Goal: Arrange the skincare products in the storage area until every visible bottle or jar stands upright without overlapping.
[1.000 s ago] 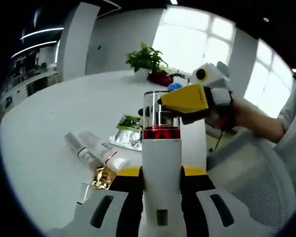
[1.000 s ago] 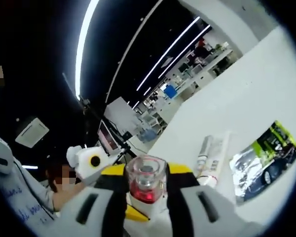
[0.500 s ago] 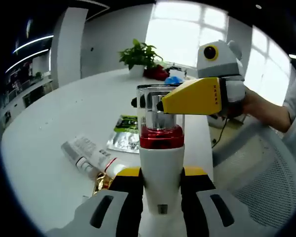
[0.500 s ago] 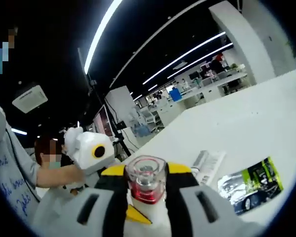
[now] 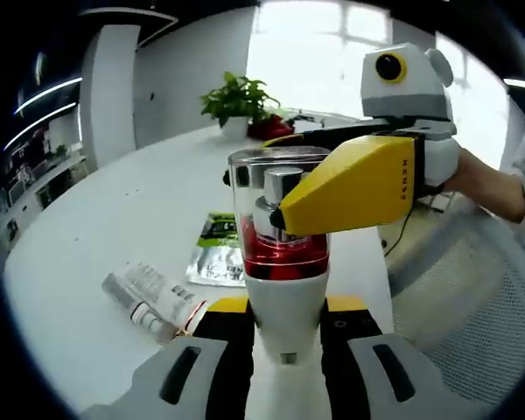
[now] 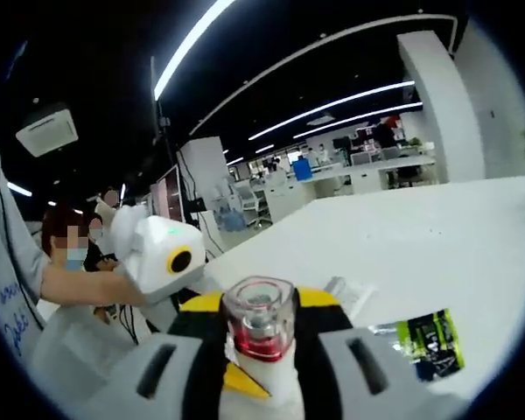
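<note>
Both grippers hold one white pump bottle [image 5: 284,302] aloft: left gripper [image 5: 284,350] clamps its body, right gripper [image 5: 332,188] closes around its clear cap. Beyond the jaws, tubes [image 5: 149,297] and sachet [image 5: 219,249] lie flat on the table [image 5: 114,219]. Little arranged yet.

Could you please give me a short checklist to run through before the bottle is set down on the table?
1. Left gripper shut on the white bottle: ok.
2. Right gripper shut on the bottle's clear cap: ok.
3. Bottle upright: ok, seen along the left gripper; true tilt to the table cannot tell.
4. Bare white table available for it: ok.
5. Tubes standing upright: not ok, they lie flat.
6. Green sachet apart from the tubes: ok.
</note>
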Demonstrator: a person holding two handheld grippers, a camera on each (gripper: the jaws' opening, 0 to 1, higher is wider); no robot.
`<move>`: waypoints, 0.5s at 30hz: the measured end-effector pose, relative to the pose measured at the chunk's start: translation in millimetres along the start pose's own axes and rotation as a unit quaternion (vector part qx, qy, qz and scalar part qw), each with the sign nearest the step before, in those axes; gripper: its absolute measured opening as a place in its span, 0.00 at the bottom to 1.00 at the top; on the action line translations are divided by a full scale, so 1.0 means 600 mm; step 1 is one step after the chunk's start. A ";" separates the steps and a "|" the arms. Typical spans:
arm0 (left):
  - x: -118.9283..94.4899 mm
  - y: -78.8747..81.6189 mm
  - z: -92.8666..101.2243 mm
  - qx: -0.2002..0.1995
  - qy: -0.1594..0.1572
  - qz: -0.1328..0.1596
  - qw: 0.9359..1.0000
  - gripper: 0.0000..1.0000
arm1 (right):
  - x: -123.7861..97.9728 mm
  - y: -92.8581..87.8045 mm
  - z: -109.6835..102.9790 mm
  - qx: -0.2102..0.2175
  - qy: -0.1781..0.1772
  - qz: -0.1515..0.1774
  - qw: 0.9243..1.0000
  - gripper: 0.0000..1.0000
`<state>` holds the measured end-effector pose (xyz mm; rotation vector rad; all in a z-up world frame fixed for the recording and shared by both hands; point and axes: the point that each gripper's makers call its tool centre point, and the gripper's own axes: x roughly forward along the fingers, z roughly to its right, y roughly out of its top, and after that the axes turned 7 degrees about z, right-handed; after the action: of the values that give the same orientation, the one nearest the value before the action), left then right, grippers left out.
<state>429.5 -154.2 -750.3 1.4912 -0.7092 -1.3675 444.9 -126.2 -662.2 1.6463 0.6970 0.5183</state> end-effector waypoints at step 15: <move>0.036 0.000 -0.006 0.016 -0.004 0.018 1.000 0.25 | -0.012 -0.008 0.029 -0.030 -0.020 -0.015 0.999 0.28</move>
<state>437.6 -172.7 -759.3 1.4925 -0.7626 -1.3416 450.9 -143.0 -670.0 1.5833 0.6683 0.4793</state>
